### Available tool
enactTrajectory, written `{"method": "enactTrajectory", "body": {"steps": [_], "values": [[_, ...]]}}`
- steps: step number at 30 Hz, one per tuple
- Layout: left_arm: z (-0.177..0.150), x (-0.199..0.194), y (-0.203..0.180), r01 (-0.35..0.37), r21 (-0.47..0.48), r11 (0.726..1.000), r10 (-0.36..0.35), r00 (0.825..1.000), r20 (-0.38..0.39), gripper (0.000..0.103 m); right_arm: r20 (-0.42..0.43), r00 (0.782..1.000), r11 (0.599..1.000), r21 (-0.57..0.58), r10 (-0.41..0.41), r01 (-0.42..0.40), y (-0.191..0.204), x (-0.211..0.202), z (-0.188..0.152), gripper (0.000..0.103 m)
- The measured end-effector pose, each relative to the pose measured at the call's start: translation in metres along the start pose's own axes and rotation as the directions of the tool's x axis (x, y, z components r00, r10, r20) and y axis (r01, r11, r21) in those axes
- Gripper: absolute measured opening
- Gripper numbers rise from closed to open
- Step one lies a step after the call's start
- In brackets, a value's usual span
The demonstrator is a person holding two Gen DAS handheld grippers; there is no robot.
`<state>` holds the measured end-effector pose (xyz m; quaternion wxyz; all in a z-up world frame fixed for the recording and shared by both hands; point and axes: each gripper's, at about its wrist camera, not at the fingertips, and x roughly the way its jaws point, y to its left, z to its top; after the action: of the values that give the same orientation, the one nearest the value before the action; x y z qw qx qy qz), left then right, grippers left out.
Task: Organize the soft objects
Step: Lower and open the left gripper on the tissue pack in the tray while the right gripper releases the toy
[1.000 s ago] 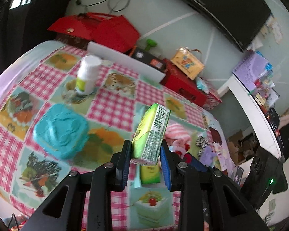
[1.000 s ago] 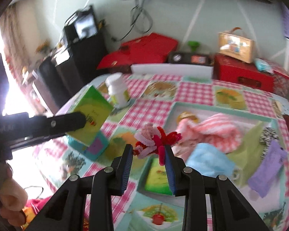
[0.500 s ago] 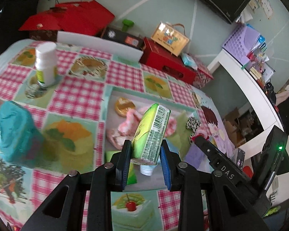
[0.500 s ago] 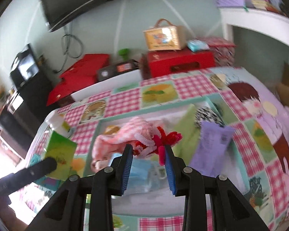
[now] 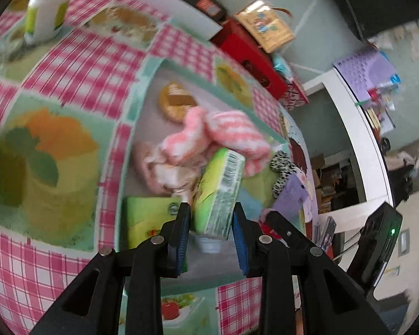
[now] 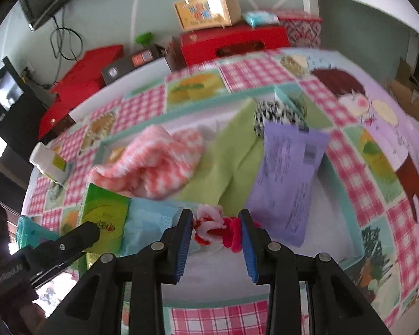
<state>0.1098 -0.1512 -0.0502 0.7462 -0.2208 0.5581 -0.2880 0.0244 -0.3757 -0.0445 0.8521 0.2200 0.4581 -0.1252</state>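
My left gripper (image 5: 211, 209) is shut on a green tissue pack (image 5: 220, 192), held tilted low over the near left part of the teal-rimmed tray (image 5: 142, 83). Another green pack (image 5: 145, 220) lies in the tray just left of it. My right gripper (image 6: 215, 217) has a fuzzy red, pink and white scrunchie (image 6: 218, 227) between its pads; the jaws are opening, and the pads still touch it. It hangs over the tray's near side, beside a light blue packet (image 6: 150, 223). In the right wrist view, one finger of the left gripper (image 6: 89, 231) lies across the held pack.
In the tray lie a pink striped cloth (image 6: 150, 167), a green cloth (image 6: 226, 167), a purple packet (image 6: 287, 178) and a black-and-white scrunchie (image 6: 273, 117). A white bottle (image 6: 49, 162) and a teal box (image 6: 30, 231) stand left of the tray. Red boxes (image 6: 231, 42) stand behind the table.
Both grippers have sunk toward the tray. The left one swung from above the teal box to over the tray, still holding its pack. The right one rolled and moved across with the scrunchie.
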Motion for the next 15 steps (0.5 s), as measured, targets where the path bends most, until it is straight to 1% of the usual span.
{"method": "enactTrajectory", "body": {"steps": [2,9,11,13,14,15], "values": [[-0.001,-0.001,0.0,-0.016,0.002,1.0,0.016,1.0,0.006,0.029,-0.015,1.0,1.0,0.005,-0.003,0.004,-0.002,0.003,-0.002,0.038],[-0.003,-0.005,-0.01,-0.088,0.068,0.994,0.086,0.996,0.025,0.031,-0.017,1.0,0.999,-0.033,-0.023,0.023,0.005,0.003,-0.003,0.039],[-0.003,-0.008,-0.013,-0.117,0.084,0.989,0.115,0.993,0.038,0.034,-0.014,0.999,0.998,-0.047,-0.03,0.03,0.008,0.002,-0.003,0.042],[-0.004,-0.012,-0.012,-0.134,0.09,0.987,0.129,0.99,0.054,0.044,-0.01,0.999,0.998,-0.059,-0.035,0.035,0.01,0.002,-0.002,0.048],[-0.003,-0.014,-0.012,-0.14,0.093,0.986,0.135,0.989,0.061,0.045,-0.007,0.999,0.997,-0.066,-0.04,0.039,0.011,0.001,-0.002,0.05],[-0.003,-0.015,-0.012,-0.145,0.096,0.985,0.139,0.988,0.066,0.045,-0.004,0.999,0.996,-0.072,-0.045,0.045,0.012,0.001,-0.002,0.054]]}}
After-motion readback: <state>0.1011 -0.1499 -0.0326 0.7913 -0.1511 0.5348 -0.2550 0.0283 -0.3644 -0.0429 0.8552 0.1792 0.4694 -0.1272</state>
